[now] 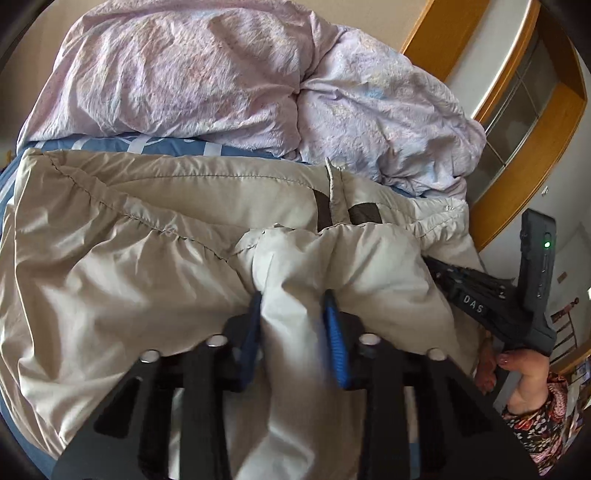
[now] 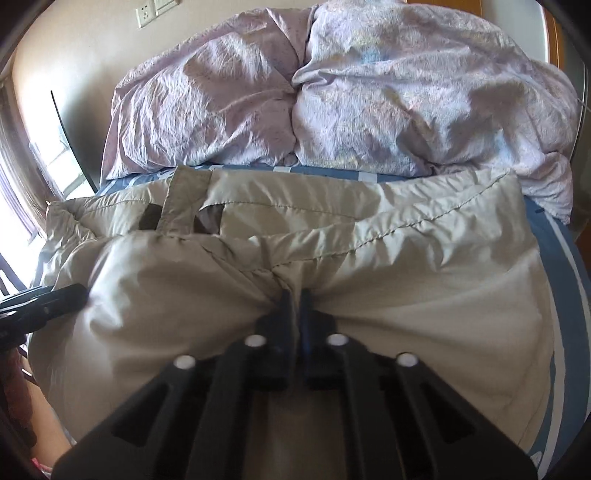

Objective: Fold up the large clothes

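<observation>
Both my tools grip the beige jacket (image 1: 122, 258)
Left tool (image 1: 293, 306) pinches a thick fold; right tool (image 2: 295, 299) clamps fabric, on the bed (image 2: 565, 258)

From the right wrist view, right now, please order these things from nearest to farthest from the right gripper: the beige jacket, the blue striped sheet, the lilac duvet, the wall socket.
1. beige jacket: pinched in the right gripper, directly ahead.
2. blue striped sheet: a strip just beyond the jacket's far edge.
3. lilac duvet: heaped behind the sheet.
4. wall socket: on the wall, far upper left.
</observation>
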Demonstrator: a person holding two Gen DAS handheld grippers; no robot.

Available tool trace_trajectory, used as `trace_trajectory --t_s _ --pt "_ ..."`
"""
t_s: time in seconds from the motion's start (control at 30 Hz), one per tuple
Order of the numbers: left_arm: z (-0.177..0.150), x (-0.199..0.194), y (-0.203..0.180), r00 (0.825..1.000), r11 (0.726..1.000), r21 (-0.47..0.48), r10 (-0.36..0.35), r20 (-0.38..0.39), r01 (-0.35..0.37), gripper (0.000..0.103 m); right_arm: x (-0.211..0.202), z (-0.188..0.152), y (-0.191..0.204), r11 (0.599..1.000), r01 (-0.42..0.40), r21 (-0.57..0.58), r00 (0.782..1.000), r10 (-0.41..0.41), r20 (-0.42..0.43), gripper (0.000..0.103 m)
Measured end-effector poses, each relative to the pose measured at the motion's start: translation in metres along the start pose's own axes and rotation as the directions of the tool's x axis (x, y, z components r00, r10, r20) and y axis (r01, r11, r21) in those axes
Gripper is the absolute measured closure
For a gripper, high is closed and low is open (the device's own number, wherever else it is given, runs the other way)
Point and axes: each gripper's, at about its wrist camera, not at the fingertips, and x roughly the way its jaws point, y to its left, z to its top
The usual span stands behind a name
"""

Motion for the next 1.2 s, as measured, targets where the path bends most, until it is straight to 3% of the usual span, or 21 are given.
trace_trajectory --t_s 0.07,0.13,0.27,0.53,0.6,0.67,0.77,1.2 --pt "0.002 -0.002 -0.002 1.0 1.0 0.004 0.001 0.012 -0.001 0.095 -0.003 0.001 0.0 1.0 0.0 -0.006 1.0 0.0 0.015 0.101" --pt "0.005 -0.008 -0.005 0.999 1.0 0.009 0.005 0.035 -0.005 0.098 -0.011 0.006 0.0 1.0 0.0 -0.004 0.999 0.0 0.052 0.101" --pt "0.021 -0.02 -0.01 0.996 0.999 0.028 0.017 0.086 -0.02 0.098 -0.024 0.025 -0.004 1.0 0.0 0.018 0.993 -0.002 0.121 0.101" --pt "0.046 0.016 -0.002 0.995 0.995 0.051 0.083 0.059 -0.086 0.098 0.009 0.046 -0.009 1.0 0.025 -0.011 0.995 -0.024 0.092 0.101" --pt "0.047 0.026 0.0 0.994 0.993 0.067 0.097 0.049 -0.1 0.093 0.019 0.044 -0.012 1.0 0.024 -0.008 0.996 -0.023 0.082 0.101" --pt "0.048 0.034 0.003 0.992 0.99 0.074 0.113 0.056 -0.117 0.077 0.029 0.041 -0.014 1.0 0.019 0.004 0.998 -0.02 0.065 0.1" --pt "0.049 0.046 0.015 0.996 0.995 0.046 0.087 0.037 -0.089 0.061 0.045 0.036 -0.019 1.0 0.021 0.013 0.999 -0.021 0.024 0.095" --pt "0.042 0.076 0.041 0.999 1.0 -0.029 0.001 0.04 0.0 0.058 0.08 0.026 -0.028 0.998 0.009 0.058 1.0 -0.008 -0.011 0.094"
